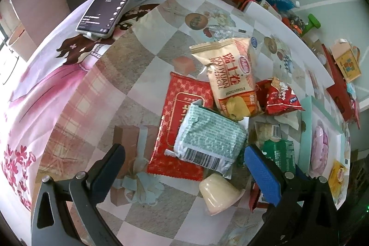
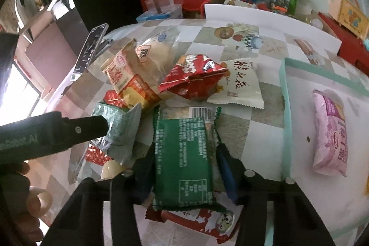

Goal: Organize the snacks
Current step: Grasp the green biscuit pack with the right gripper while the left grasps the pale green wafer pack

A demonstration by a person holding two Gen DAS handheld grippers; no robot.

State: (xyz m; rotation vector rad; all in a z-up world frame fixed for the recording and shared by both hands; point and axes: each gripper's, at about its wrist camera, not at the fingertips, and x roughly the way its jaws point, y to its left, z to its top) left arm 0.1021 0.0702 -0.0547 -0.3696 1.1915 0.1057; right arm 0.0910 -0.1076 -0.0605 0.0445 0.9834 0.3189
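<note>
Right gripper (image 2: pixel 184 173) clamps green packet (image 2: pixel 183 163) amid snacks; left gripper (image 1: pixel 184 171) gapes.

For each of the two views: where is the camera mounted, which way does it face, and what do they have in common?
Left wrist: sits on the left gripper, looking steeply down at the snack pile; its two fingers show, spread apart over the pale green packet.
Right wrist: sits on the right gripper, looking down at the table; its fingers close on the dark green packet; the left gripper and a hand enter at left.
Shared: pale green packet, red crumpled bag, phone.
</note>
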